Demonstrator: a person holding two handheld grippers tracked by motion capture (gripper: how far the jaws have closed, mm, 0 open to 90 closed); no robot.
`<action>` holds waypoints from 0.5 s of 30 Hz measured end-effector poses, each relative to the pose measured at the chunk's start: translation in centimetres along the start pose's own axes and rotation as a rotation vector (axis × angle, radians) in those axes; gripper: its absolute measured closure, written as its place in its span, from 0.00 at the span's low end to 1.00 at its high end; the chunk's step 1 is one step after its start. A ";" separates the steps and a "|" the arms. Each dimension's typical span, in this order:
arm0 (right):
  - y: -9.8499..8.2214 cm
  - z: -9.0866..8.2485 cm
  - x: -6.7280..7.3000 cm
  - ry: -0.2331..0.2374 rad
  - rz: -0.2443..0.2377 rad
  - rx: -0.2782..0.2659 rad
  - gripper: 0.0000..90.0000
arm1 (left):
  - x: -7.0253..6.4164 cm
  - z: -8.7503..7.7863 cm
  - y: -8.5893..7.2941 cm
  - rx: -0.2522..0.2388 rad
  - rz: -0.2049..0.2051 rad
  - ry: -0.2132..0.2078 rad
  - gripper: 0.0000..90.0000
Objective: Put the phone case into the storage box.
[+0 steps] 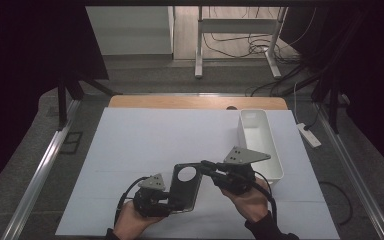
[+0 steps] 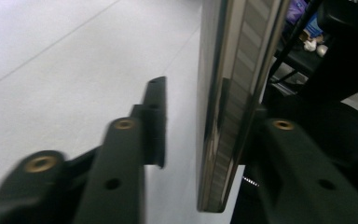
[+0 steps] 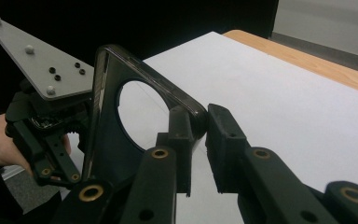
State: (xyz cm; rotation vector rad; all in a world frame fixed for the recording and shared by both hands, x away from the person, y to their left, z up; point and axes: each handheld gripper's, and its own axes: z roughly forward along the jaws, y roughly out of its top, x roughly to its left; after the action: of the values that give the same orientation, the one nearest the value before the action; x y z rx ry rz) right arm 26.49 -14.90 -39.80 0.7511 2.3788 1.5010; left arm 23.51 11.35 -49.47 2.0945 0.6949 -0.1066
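Dark phone case (image 1: 186, 186), with a large round camera opening near its far end, held clear above the white sheet (image 1: 145, 145) between the two tools, near the front of the table. Its far corner sits between the jaws of the right gripper (image 3: 198, 133), which are clamped on the case's rim; in the right gripper view one pad lies inside the shell and the other outside. The left gripper (image 2: 205, 126) stands at the case's near end: in its own view the case's glossy edge (image 2: 226, 107) runs between the jaws, with a visible gap to the left jaw, while contact at the right jaw cannot be told. The jaws stand apart, not gripping.

Step in hand, as judged: a hand-over, the case passing from the left tool to the right. The next move calls for the left gripper to back off without grazing the edge, and for the right to keep a firm pinch on a thin, slippery rim. A white bin (image 1: 260, 142) lies beyond the right hand (image 1: 252, 200), open and unfilled.
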 end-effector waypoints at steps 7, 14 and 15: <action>0.0 -0.2 -0.3 -0.011 0.004 -0.003 0.89 | -0.2 -0.4 0.1 -0.028 0.033 0.062 0.37; 0.3 -0.7 -0.9 -0.031 0.022 -0.007 0.89 | -0.4 -1.1 0.2 -0.042 0.037 0.098 0.15; 0.4 -0.8 -1.1 -0.037 0.024 -0.007 0.89 | -0.4 -1.3 0.2 -0.045 0.035 0.103 0.13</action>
State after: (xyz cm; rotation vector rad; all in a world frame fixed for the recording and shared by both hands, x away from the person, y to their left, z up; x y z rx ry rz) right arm 27.18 -16.04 -39.18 0.8021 2.3450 1.4910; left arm 23.10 12.10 -48.42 2.0797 0.7149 0.0360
